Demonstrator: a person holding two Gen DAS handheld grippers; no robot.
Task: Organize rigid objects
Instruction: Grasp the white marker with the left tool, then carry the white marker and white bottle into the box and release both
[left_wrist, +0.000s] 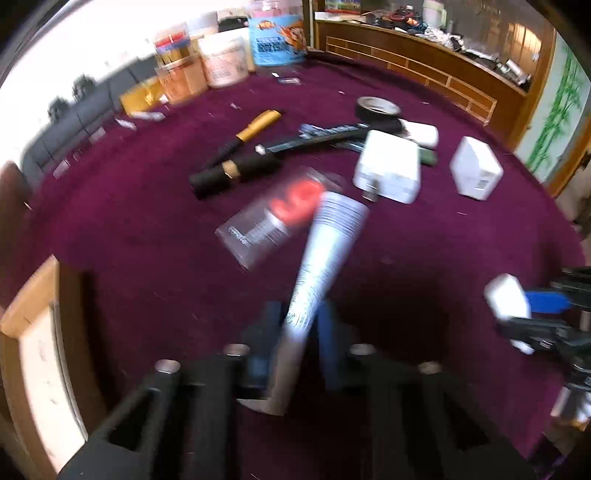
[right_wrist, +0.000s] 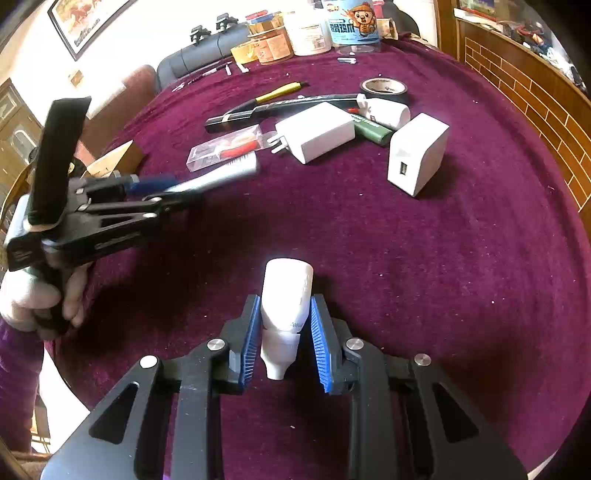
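Observation:
My left gripper (left_wrist: 299, 310) is shut on the narrow end of a silver-white tube (left_wrist: 332, 236), which slants up over the purple tablecloth (left_wrist: 424, 240); this view is blurred. In the right wrist view the same left gripper (right_wrist: 184, 188) holds the tube (right_wrist: 221, 173) just above a clear case with a red item (right_wrist: 225, 147). My right gripper (right_wrist: 285, 301) is shut on a small white bottle (right_wrist: 288, 280), its blue pads (right_wrist: 317, 325) pressing on both sides. Further back lie a white charger (right_wrist: 317, 131) and a white cube adapter (right_wrist: 417, 158).
Behind the chargers lie a black tape roll (right_wrist: 384, 88), a green marker (right_wrist: 373, 131), a white tube (right_wrist: 388, 110), a long black tool (right_wrist: 280, 107) and a yellow pen (right_wrist: 280, 92). Jars and tubs (right_wrist: 306, 33) line the far edge. A wooden counter (right_wrist: 535, 99) stands on the right.

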